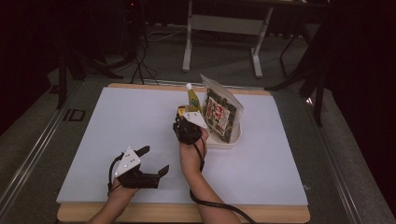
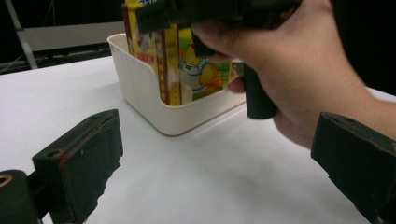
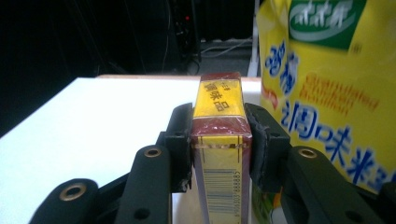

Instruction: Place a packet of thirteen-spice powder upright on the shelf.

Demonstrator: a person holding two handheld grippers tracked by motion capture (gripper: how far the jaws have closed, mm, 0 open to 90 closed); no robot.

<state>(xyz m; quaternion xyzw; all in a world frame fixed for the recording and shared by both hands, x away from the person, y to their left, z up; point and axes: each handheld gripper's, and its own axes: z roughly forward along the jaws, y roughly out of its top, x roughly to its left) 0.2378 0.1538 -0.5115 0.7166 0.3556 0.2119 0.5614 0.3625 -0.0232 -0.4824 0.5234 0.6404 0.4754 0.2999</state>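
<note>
Clamped in the right claw (image 3: 219, 154), low in the frame, the yellow-and-maroon cardboard box (image 3: 220, 140) could snag the cream plastic bin (image 2: 154, 100) wall or crowd the yellow pouch (image 3: 327, 88), while the left claw (image 1: 154, 161) rests apart, empty.

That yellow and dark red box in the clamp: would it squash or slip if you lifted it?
The box looks like stiff carton with flat sides, so the right gripper probably holds it squarely. Its glossy wrap might slip slightly. Tall and narrow, it could tip if stood alone; the white bin likely props it.
</note>
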